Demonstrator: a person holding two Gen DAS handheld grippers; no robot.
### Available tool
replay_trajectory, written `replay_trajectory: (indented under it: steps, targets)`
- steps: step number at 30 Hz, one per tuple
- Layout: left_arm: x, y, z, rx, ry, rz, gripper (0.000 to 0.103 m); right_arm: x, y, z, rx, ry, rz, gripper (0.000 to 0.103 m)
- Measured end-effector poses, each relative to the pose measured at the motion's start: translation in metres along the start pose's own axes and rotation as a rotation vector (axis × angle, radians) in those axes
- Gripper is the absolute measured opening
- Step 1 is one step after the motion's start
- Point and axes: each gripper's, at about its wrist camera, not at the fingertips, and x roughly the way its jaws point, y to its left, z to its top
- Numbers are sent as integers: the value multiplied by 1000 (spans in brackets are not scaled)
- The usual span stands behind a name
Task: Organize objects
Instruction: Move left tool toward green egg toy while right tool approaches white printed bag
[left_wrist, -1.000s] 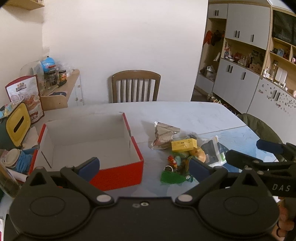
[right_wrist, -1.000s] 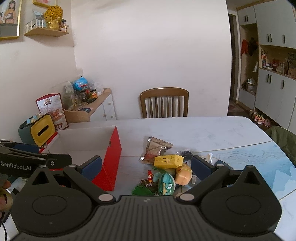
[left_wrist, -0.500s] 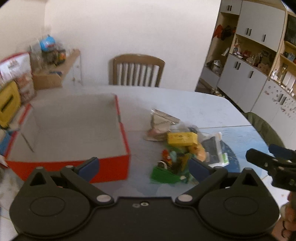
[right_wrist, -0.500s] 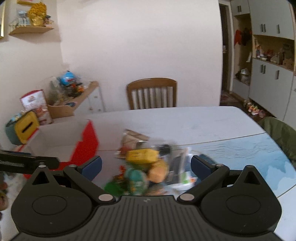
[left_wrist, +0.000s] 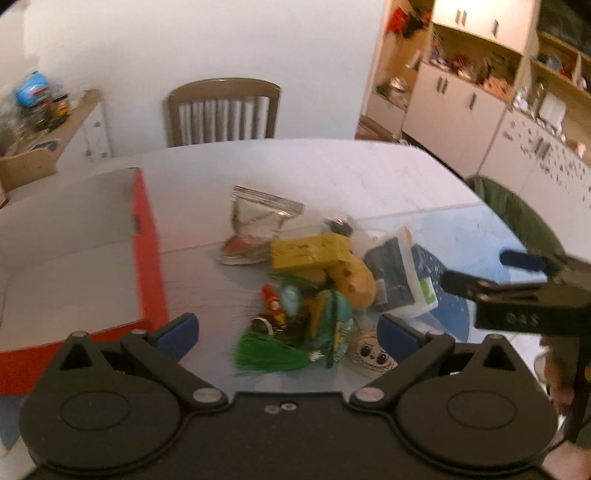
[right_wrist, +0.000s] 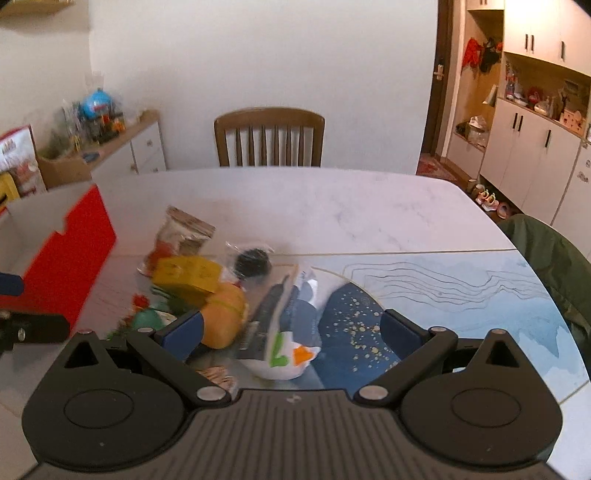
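Both claws are brought closer to the pile of small things than they were a moment ago. In the left wrist view the open red cardboard box with white inside (left_wrist: 74, 236) is now pushed to the left edge of the frame, where a second ago it filled the lower middle. The pile is now seen in the lower middle, so it seems a first thing is about to be picked. Nothing is yet seen inside the box, so the sorting is judged to be only starting.

The left claw (left_wrist: 286, 326) is held wide, with nothing between its blue fingertips (left_wrist: 177, 330). Right between them, at the bottom of the pile, a fluffy green tassel (left_wrist: 266, 352) and a green and yellow toy (left_wrist: 334, 325) are seen. A small round cream face toy (left_wrist: 369, 356) is found just beside the right fingertip.

The right claw (right_wrist: 291, 330) is also spread wide and empty. A white and dark soft packet with a green and orange mark (right_wrist: 277, 332) is seen between its fingertips, low in the middle of the frame. A round orange squishy toy (right_wrist: 225, 314) is seen just beside the left fingertip, though touching cannot be told. A yellow box-shaped block (right_wrist: 188, 273) is laid on top of it, a little higher. Behind, a crinkly silver foil bag (left_wrist: 258, 225) is set on the white marble table (right_wrist: 332, 206), near the box.
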Motion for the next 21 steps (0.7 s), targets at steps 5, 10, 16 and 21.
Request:
replay_trajectory:
  steps: [5,10,16,21]
  targets:
    - [27,-20,-4,77,26,7,103,32,-9,0,-14,56,28,99]
    - [50,-27,-6,97,40,7,102,54,-14,-2,-12,98,49,92]
    - [68,-37,-6,140,37,5,92,75,-18,-3,1,138,78,78]
    - [79,-47,-8,188,48,21,74,83,-17,-4,-5,156,87,64]
